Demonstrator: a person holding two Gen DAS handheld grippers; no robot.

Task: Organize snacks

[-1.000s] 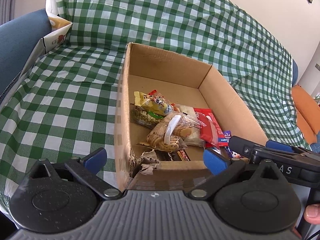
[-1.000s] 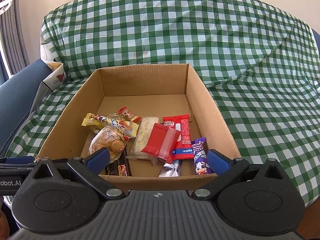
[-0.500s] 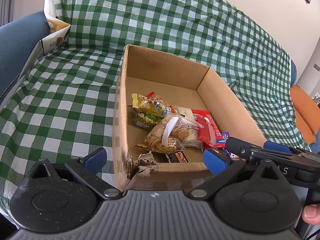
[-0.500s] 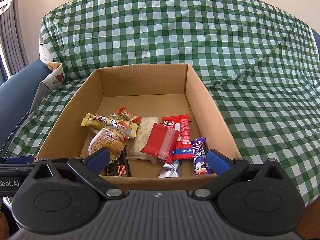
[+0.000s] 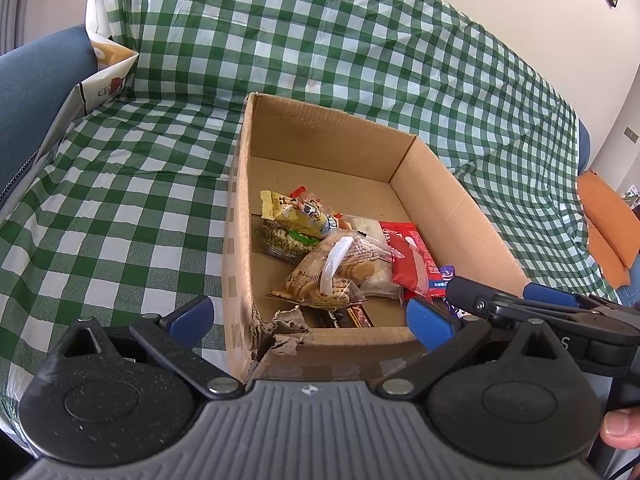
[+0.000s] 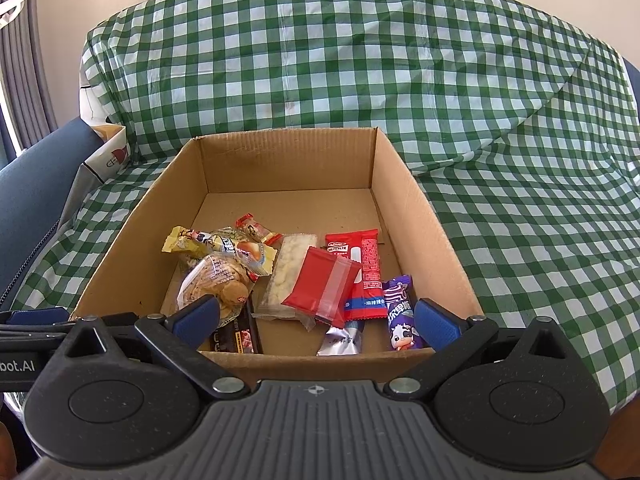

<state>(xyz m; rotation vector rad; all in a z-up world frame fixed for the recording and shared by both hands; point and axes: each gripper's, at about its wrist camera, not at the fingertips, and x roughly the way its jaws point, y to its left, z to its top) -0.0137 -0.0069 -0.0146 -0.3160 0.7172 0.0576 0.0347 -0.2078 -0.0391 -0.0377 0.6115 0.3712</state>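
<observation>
Snacks lie heaped in the cardboard box (image 6: 424,216) on the green checked cloth (image 6: 520,160): cookie bag (image 6: 214,280) at 9 o'clock, red sachet (image 6: 322,284) central, purple milk candy (image 6: 400,316) at 4 o'clock. Left gripper (image 5: 310,316) and right gripper (image 6: 316,318) both gape wide, holding nothing. This fits filling or emptying alike; any pick should pinch one wrapper's edge.

The right tongs (image 6: 316,318) gape empty over the near wall of a cardboard box (image 6: 424,216) of snacks (image 6: 320,284) on a green-checked cloth (image 6: 360,60).
</observation>
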